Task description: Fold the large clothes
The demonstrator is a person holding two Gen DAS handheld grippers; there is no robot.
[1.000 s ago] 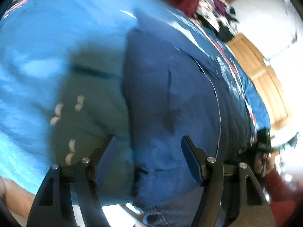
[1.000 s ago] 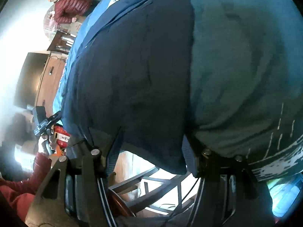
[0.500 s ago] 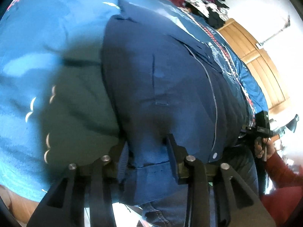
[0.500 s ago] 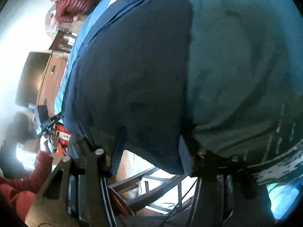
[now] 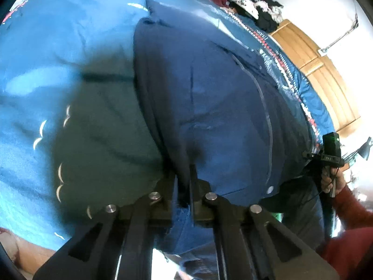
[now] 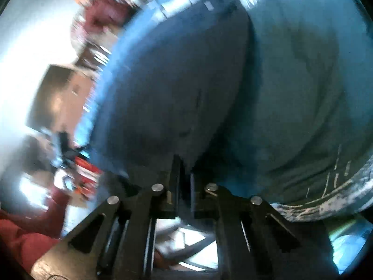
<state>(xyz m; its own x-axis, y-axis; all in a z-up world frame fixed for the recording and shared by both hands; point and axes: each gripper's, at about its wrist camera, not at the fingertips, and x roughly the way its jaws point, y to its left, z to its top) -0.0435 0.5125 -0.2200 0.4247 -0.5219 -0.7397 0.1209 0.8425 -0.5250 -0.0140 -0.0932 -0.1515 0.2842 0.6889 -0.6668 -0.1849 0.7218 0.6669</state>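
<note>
A dark navy button shirt (image 5: 209, 98) lies spread on a bright blue blanket (image 5: 58, 46), reaching to the near table edge. My left gripper (image 5: 184, 177) is shut on the shirt's near hem, cloth pinched between its fingers. In the right wrist view, which is blurred, the same navy shirt (image 6: 167, 88) fills the middle. My right gripper (image 6: 184, 175) is shut on its near edge, with a thin fold of cloth between the narrow jaws. A teal-green garment (image 6: 303, 98) with white markings lies beside the shirt, and the teal-green garment (image 5: 105, 135) also shows in the left wrist view.
A pile of mixed clothes (image 5: 254, 2) sits at the far end of the blanket. A wooden door (image 5: 326, 74) stands at the right. A hand in a red sleeve (image 5: 335, 184) holds the other gripper. Someone in a red jacket (image 6: 105, 14) stands in the background.
Both grippers have gone from open to shut on the shirt's near edge. The left one slid in over the hem first; the right view is now blurred by motion.
</note>
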